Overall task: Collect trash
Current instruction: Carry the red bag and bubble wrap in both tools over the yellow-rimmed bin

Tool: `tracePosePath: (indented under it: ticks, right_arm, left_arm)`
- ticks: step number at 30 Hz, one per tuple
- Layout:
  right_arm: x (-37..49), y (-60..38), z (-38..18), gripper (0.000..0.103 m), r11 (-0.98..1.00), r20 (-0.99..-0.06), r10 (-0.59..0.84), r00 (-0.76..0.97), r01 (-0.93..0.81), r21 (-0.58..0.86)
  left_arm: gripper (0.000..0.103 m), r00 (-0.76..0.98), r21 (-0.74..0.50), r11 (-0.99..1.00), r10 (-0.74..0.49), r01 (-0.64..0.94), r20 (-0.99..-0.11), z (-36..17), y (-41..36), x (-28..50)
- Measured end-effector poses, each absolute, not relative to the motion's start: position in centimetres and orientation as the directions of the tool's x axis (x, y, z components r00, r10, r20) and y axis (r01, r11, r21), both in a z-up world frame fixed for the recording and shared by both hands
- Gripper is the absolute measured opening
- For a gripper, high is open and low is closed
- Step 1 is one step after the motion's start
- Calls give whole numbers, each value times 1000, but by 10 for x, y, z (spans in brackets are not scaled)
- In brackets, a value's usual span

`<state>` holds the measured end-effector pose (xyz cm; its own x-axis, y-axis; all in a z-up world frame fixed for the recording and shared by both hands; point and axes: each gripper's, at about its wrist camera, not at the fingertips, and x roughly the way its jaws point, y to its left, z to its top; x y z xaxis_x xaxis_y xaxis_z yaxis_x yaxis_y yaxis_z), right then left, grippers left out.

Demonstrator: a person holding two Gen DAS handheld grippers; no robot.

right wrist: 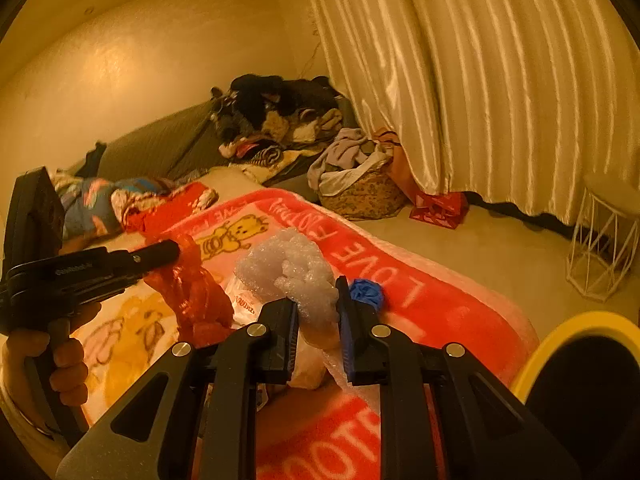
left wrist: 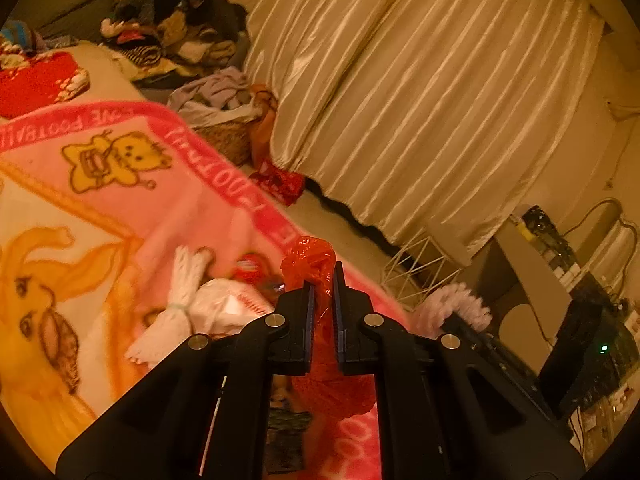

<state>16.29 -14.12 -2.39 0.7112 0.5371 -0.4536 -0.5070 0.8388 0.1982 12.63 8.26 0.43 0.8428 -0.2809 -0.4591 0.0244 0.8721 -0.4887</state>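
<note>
Trash here is a crumpled red plastic bag (left wrist: 310, 264) and a wad of bubble wrap (right wrist: 294, 270), each caught in a pair of tongs above the pink blanket (left wrist: 132, 184). The left gripper (left wrist: 322, 280) has its jaws pinched on the red plastic bag, which bunches up past the fingertips and hangs down between the arms. The right gripper (right wrist: 318, 292) clamps the bubble wrap between its jaws, the wad bulging out beyond the tips and a clear tail trailing below. Just beyond its right fingertip a small blue scrap (right wrist: 366, 292) lies on the blanket, and under the wad sits a white printed bag (right wrist: 246, 306).

The person's left hand (right wrist: 66, 364) grips the handle from below, with the tool pointing to the right across the blanket.

Only the right wrist view shows that hand and a yellow-rimmed bin (right wrist: 580, 364) at the lower right. Only the left wrist view shows a white tied cloth bundle (left wrist: 182, 300) left of the left tongs and dark electronics (left wrist: 576, 344) to their right. Both show the laundry basket (right wrist: 360, 188) and the curtain (left wrist: 420, 100) farther off.
</note>
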Motion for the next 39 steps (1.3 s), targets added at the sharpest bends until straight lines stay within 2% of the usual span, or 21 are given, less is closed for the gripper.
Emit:
tracePosePath:
  ticks: [8,28,39]
  right_arm:
    - [153,-177,-17,17,865,-443,501,743,-438,244]
    - [114,-254,-11,17,911,-411,397,821,-298,284]
    - [109,-298,-22,17,933,-424,311,850,-189,306]
  left_arm:
    - [4,845,-448,888,-315,103,-431,22,48,119]
    - [4,797,-398,882,-422,251,-432,21,-43,106]
    - [5,776,-377,877,-452,297,-440,17,-79,105]
